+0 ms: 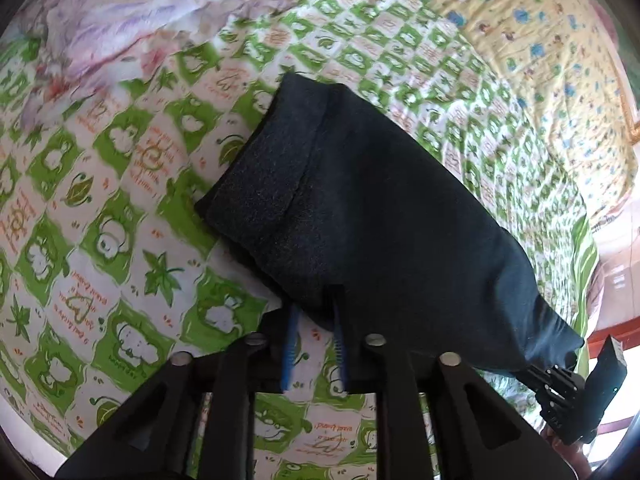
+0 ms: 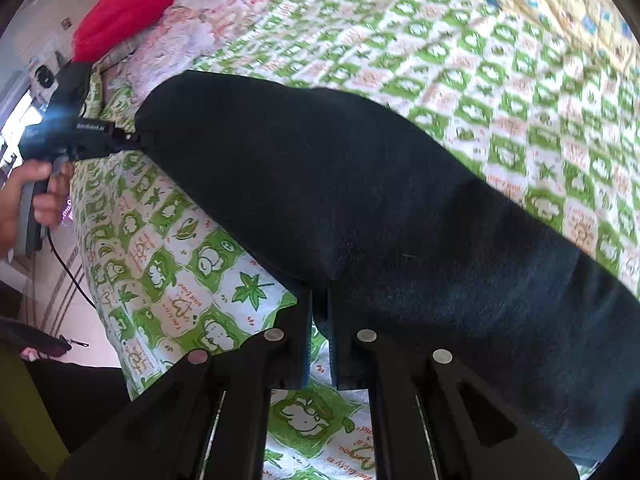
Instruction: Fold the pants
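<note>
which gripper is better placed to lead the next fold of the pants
Neither clearly: the left hand-held gripper and right hand-held gripper each pinch the near edge of the pants over the bedsheet, so both likely carry it across together.

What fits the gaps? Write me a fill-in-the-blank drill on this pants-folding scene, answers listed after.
1. Both the left gripper and the right gripper are shut on the dark ____.
2. The pants lie on a bedspread checked in white and ____.
3. Beyond the flowered fabric in the right wrist view lies a ____ cloth.

Missing words: pants; green; red
</note>
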